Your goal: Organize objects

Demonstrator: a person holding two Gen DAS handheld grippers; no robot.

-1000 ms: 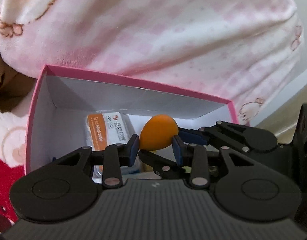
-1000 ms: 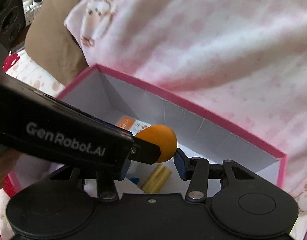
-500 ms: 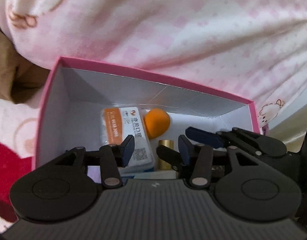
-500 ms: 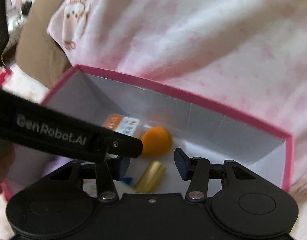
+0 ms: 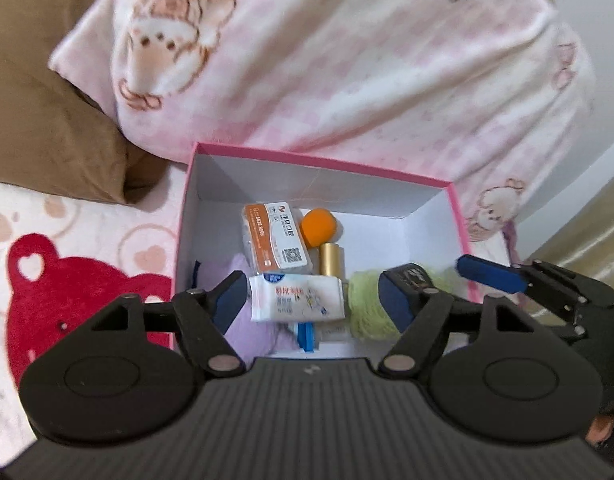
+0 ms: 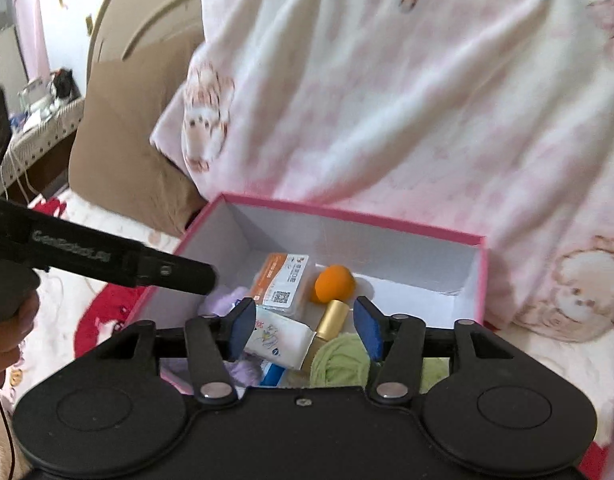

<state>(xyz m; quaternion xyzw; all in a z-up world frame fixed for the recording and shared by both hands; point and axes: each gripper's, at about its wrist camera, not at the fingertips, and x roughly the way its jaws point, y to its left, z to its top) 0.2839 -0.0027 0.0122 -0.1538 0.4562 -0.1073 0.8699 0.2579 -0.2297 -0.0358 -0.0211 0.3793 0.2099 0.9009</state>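
Note:
An open pink box (image 5: 319,164) with white walls lies on the bed. In it lie an orange egg-shaped sponge (image 5: 318,227), an orange-and-white pack (image 5: 275,240), a gold tube (image 5: 330,259), a white tissue pack (image 5: 297,298), green yarn (image 5: 365,304) and purple cloth (image 5: 247,332). My left gripper (image 5: 313,300) hangs above the box's near side, its jaws opening and the pads touching nothing. The right gripper (image 6: 305,330) hovers over the same box (image 6: 347,212), jaws also opening and empty, with the sponge (image 6: 334,283) below and beyond it.
A pink-and-white bear-print blanket (image 5: 347,60) piles up behind the box. A brown pillow (image 5: 47,120) lies at the left, on a red bear-pattern sheet (image 5: 47,280). A hand (image 6: 7,340) holds the left gripper's handle at the right wrist view's left edge.
The orange sponge was between the left gripper's pads, was let go, and now lies in the box. Both grippers have risen and drawn back, with jaws wider.

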